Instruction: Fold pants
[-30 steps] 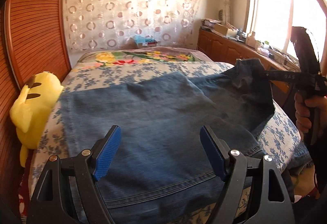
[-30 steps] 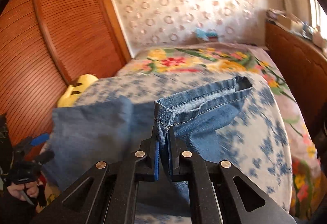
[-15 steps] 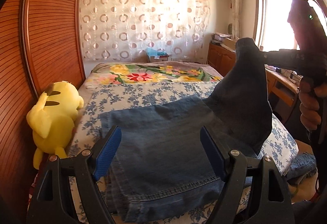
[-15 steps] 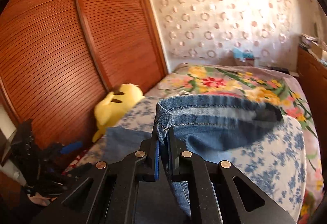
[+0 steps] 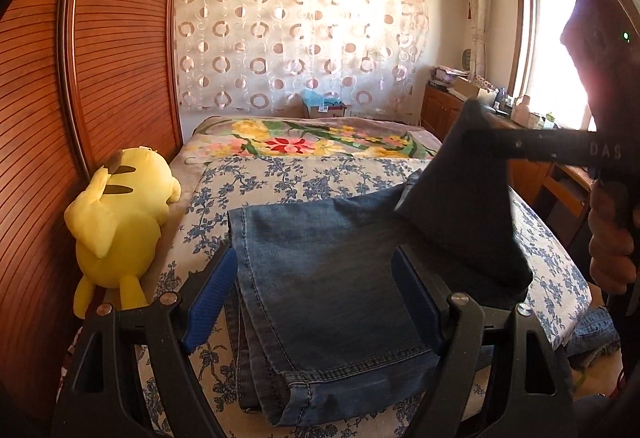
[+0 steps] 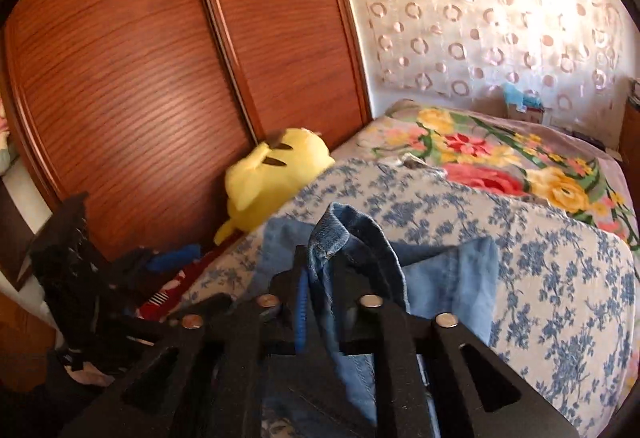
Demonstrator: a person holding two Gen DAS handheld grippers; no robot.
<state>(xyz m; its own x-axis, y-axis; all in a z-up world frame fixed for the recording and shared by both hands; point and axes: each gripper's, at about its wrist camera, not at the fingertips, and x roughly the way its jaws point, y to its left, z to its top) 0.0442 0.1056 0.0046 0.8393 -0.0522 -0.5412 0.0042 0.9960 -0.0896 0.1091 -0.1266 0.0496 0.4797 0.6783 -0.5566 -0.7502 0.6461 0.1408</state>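
We are midway through a fold of the pants (image 5: 332,278): the bulk lies flat on the bed (image 5: 288,174) directly ahead of and beneath our left gripper (image 5: 310,294), while our right gripper (image 6: 322,302) carries one end across over it. In the right wrist view the hem (image 6: 340,230) stands up between the jaws, which have just been opening a little; the denim is between them, but whether the pads press on it now we cannot tell. The left gripper stands spread wide and empty, one blue pad on each side of the folded stack.

We judge that the next move calls for lowering the raised end onto the stack, edges aligned, then letting go fully and perhaps smoothing with the left.

The fabric is mid-blue denim, soft and limp, with stitched seams and a doubled hem; it drapes in a dark cone from the right gripper. To the left of our left gripper a yellow plush toy (image 5: 120,222) leans against the ribbed wooden wardrobe door (image 5: 120,58).
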